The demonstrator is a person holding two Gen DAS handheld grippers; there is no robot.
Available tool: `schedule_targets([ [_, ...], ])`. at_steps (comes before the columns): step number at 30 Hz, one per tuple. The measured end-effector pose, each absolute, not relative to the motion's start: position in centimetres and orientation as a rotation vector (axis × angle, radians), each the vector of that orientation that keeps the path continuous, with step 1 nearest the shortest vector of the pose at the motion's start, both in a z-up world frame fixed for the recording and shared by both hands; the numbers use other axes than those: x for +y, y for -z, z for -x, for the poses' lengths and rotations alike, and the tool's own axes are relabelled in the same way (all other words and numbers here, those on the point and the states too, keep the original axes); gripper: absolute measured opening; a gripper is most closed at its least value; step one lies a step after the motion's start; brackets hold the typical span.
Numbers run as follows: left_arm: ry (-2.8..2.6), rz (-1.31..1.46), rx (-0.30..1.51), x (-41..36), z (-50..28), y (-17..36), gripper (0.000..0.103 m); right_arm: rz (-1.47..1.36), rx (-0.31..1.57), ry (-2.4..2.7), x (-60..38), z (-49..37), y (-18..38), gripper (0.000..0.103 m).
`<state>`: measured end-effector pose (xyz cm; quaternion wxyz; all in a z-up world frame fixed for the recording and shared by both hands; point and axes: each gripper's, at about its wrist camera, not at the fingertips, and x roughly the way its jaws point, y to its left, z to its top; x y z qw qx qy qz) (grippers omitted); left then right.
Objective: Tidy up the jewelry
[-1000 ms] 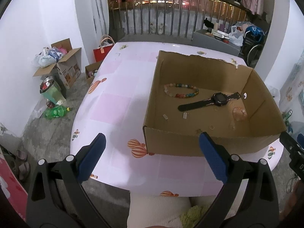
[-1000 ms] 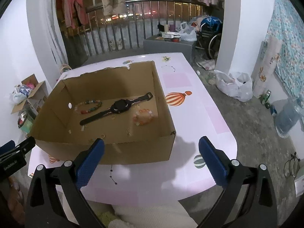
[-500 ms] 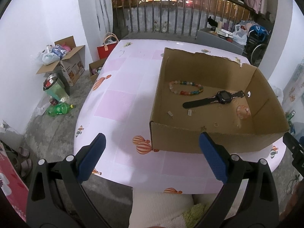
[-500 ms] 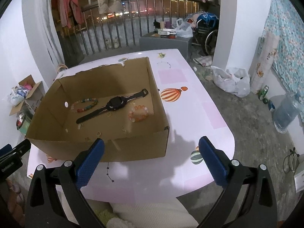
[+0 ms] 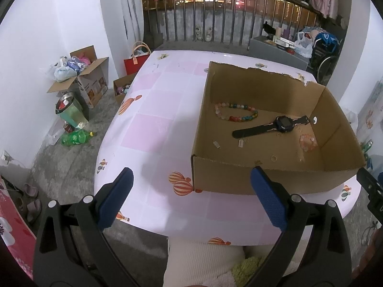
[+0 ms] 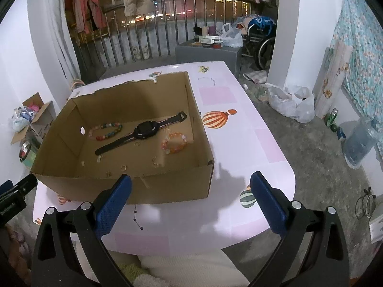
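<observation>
An open cardboard box (image 5: 239, 174) (image 6: 167, 186) stands on the pink table. Inside lie a black watch (image 5: 270, 126) (image 6: 141, 131), a multicoloured bead bracelet (image 5: 237, 112) (image 6: 105, 131), an orange-pink bead bracelet (image 5: 307, 142) (image 6: 173, 143) and several small rings and tags (image 5: 240, 143). My left gripper (image 5: 191, 198) is open and empty, above the table's near edge, left of the box. My right gripper (image 6: 190, 201) is open and empty, in front of the box's near right corner.
The pink table (image 5: 158, 124) (image 6: 239, 143) carries balloon prints. A thin chain (image 6: 207, 79) lies on the table behind the box. On the floor at the left are cardboard boxes (image 5: 81, 81), a bin and a green bottle (image 5: 74, 138). At the right are bags (image 6: 292, 102) and a water jug.
Both grippers have drawn back and up from the box, which looks smaller and farther. Both stay open and empty. The items in the box have not moved.
</observation>
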<state>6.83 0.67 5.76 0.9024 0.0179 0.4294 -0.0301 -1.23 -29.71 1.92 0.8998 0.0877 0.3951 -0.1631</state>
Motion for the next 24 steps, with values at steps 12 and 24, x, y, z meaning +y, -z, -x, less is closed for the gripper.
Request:
schedule_targets([
  [12,0.066,-0.015,0.842,1.3,-6.4,-6.3,0.095,-0.171,0.752,0.354,-29.3,2.1,-2.8,0.097],
  [24,0.050,-0.018,0.796,2.1,-6.0,-4.9,0.095,-0.147,0.685,0.400,-29.4,2.6,-2.6,0.097],
])
